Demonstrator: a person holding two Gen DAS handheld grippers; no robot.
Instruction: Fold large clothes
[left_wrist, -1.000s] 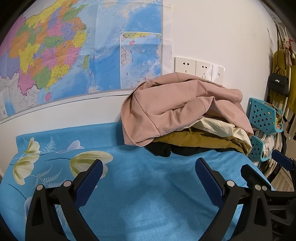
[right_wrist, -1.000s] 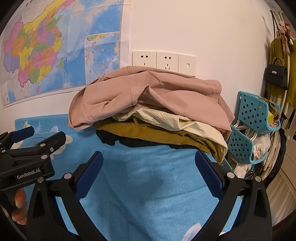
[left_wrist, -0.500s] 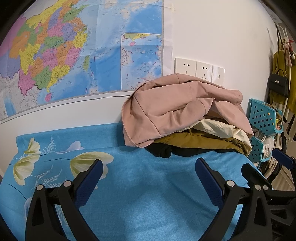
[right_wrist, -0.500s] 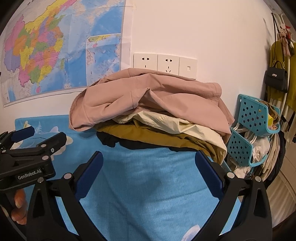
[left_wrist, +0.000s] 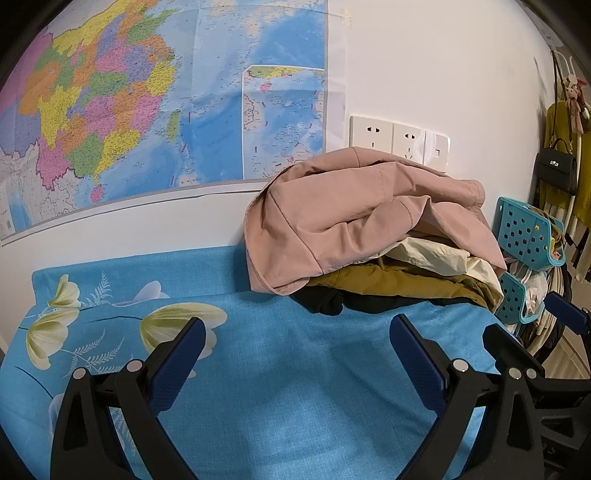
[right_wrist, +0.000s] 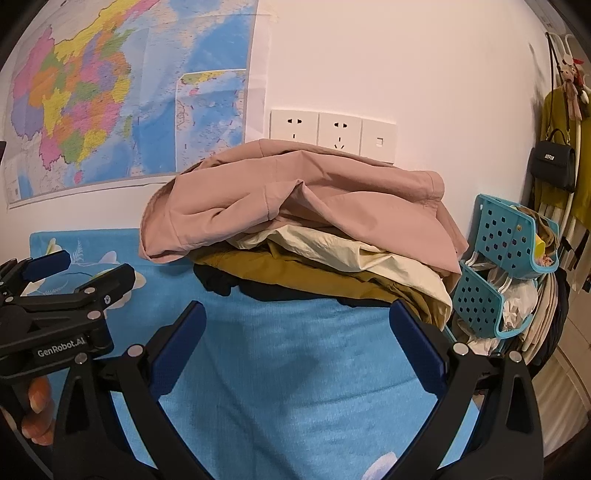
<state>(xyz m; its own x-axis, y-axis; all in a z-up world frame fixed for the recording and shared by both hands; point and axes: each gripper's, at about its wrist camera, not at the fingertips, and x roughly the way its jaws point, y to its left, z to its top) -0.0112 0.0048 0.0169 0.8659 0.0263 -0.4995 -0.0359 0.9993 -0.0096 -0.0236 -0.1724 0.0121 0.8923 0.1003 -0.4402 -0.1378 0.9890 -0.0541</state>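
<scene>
A pile of clothes sits against the wall at the back of a blue flowered cloth (left_wrist: 258, 387). A pink garment (left_wrist: 351, 218) lies on top, over a cream one (left_wrist: 436, 254), a mustard one (left_wrist: 399, 280) and a black one (left_wrist: 325, 301). The same pile shows in the right wrist view, with the pink garment (right_wrist: 295, 199) uppermost. My left gripper (left_wrist: 295, 350) is open and empty, short of the pile. My right gripper (right_wrist: 295, 332) is open and empty, its fingertips close to the front of the pile. The left gripper also shows in the right wrist view (right_wrist: 66, 291).
A large map (left_wrist: 147, 110) hangs on the wall, with wall sockets (left_wrist: 399, 140) just above the pile. Teal perforated baskets (right_wrist: 509, 243) with items stand right of the cloth. A black handbag (right_wrist: 554, 162) and clothes hang at far right.
Both grippers have drifted slightly toward the pile and downward; the pile sits a little higher and larger in view. Both stay open and empty.
</scene>
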